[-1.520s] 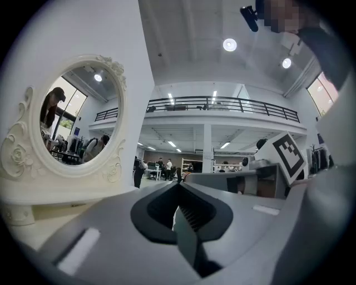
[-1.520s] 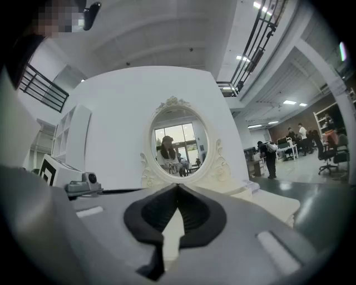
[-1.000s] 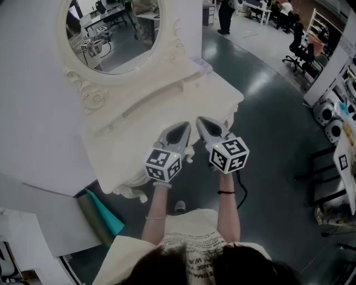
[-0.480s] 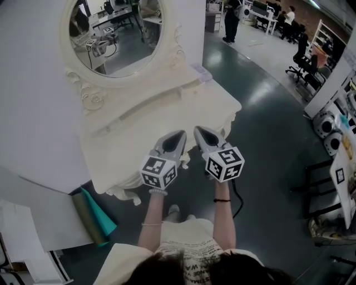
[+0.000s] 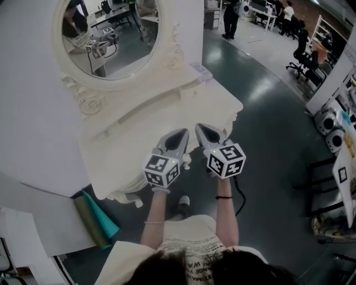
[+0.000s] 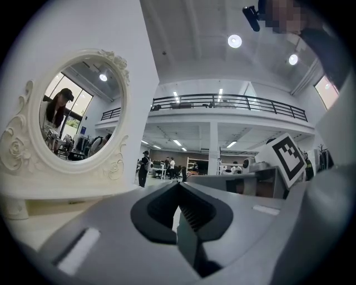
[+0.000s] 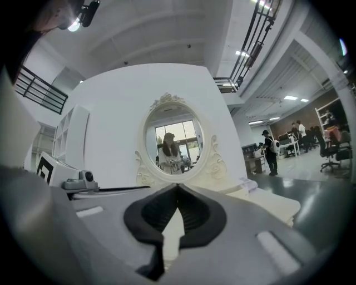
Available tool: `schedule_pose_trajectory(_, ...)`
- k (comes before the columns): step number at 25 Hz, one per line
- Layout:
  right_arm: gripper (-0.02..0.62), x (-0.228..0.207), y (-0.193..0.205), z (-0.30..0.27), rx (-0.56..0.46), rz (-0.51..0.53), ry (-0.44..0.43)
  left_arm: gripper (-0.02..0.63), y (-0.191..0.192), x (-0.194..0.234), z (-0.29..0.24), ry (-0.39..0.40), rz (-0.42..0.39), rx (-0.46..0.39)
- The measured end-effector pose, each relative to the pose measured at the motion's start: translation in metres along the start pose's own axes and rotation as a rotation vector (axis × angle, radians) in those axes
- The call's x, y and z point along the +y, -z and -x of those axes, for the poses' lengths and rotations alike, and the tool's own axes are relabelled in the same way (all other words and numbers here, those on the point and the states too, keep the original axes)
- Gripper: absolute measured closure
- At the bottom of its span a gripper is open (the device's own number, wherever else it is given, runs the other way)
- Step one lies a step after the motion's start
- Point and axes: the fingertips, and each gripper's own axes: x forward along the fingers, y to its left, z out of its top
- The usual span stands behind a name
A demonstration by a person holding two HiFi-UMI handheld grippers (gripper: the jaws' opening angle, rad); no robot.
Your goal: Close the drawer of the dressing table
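Observation:
The cream dressing table [image 5: 139, 139] with its oval mirror [image 5: 108, 36] stands in front of me. Its drawer front is hidden under the table top in the head view. My left gripper [image 5: 181, 134] and right gripper [image 5: 200, 129] are held side by side, level, over the table's front edge. Both point toward the mirror, and both are shut with nothing between the jaws. In the left gripper view the left gripper [image 6: 179, 184] shows its jaws meeting, with the mirror [image 6: 78, 114] at the left. From the right gripper [image 7: 178, 187], the mirror [image 7: 173, 142] lies straight ahead.
A teal and olive board [image 5: 100, 214] leans by the table's left leg on the dark floor. A small flat packet [image 5: 201, 69] lies at the table's back right corner. Racks and equipment [image 5: 334, 128] stand at the right. People [image 5: 229, 14] stand far behind.
Both grippers have shifted a little along the table's front edge, still side by side and shut. The head view has swung slightly.

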Motion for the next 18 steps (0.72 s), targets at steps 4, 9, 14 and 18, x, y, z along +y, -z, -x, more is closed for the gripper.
schedule_pose_trajectory(4,0.592,-0.014,-0.003,-0.018,-0.001,0.002,0.006,0.604,0.000,0.015,-0.019,0.015,0.005,0.000)
schedule_pose_trajectory(9,0.592,-0.028,0.001,-0.043,0.009,-0.004,0.005,0.604,0.006,0.034,-0.040,0.029,0.017,0.012)
schedule_pose_trajectory(14,0.592,-0.038,0.004,-0.063,0.026,-0.006,0.010,0.604,0.010,0.050,-0.057,0.042,0.030,0.020)
schedule_pose_trajectory(18,0.592,-0.046,0.003,-0.075,0.032,-0.007,0.022,0.604,0.011,0.062,-0.068,0.051,0.038,0.027)
